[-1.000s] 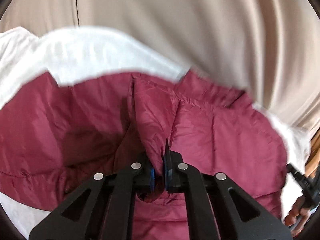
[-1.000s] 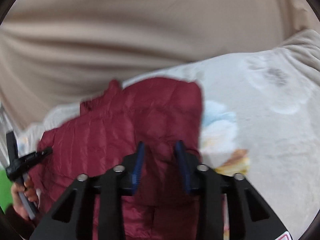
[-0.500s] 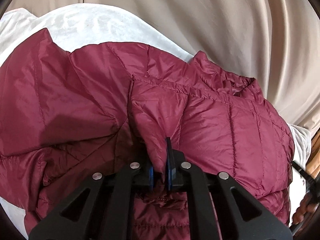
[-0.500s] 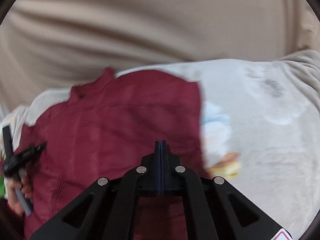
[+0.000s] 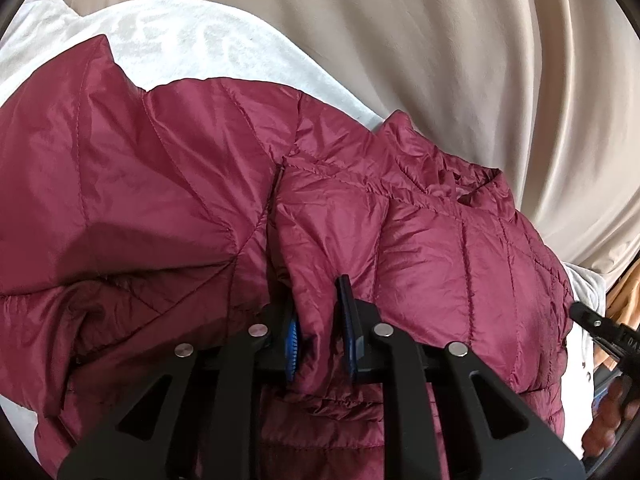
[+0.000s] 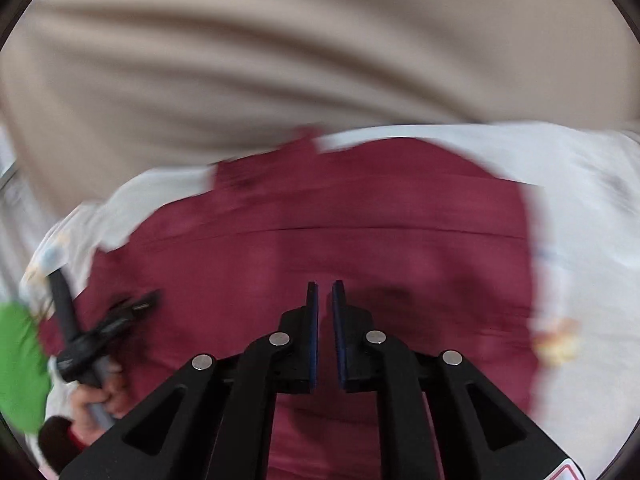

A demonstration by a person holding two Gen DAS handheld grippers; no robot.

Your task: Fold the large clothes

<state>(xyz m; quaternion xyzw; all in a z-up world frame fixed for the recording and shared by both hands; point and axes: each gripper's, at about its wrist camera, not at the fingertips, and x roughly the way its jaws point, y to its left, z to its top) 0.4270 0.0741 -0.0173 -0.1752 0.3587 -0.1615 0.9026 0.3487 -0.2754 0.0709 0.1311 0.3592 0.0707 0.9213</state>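
Left wrist view: I have the left gripper [image 5: 320, 334] low over a maroon quilted puffer jacket [image 5: 460, 264] that lies spread on a white blanket [image 5: 208, 44], with a beige curtain [image 5: 420, 60] behind. A pinched ridge of the jacket's fabric stands between the blue pads [image 5: 293, 340]. The jaws are narrow and opening, and I judge the pads are easing off the fold so that it can settle flat where it lies. The collar sits at the far right of the garment, which tells me the fold runs across the body panel. At the right edge, part of the other gripper and the hand holding it are just visible, beside the jacket's side.

Right wrist view: this frame is blurred. The right gripper [image 6: 325, 300] hangs above the jacket [image 6: 360, 208] with a thin gap between its pads — nothing is between them, and the jaws are opening. I read this as an empty gripper being positioned for a fresh grasp. The jacket covers the middle of the blanket [image 6: 580, 184], which carries faint printed patches at the right. At the left edge, a hand [image 6: 100, 396] grips the left gripper's handle beside the jacket's near side; a green object [image 6: 18, 360] next to it is too blurred to name.
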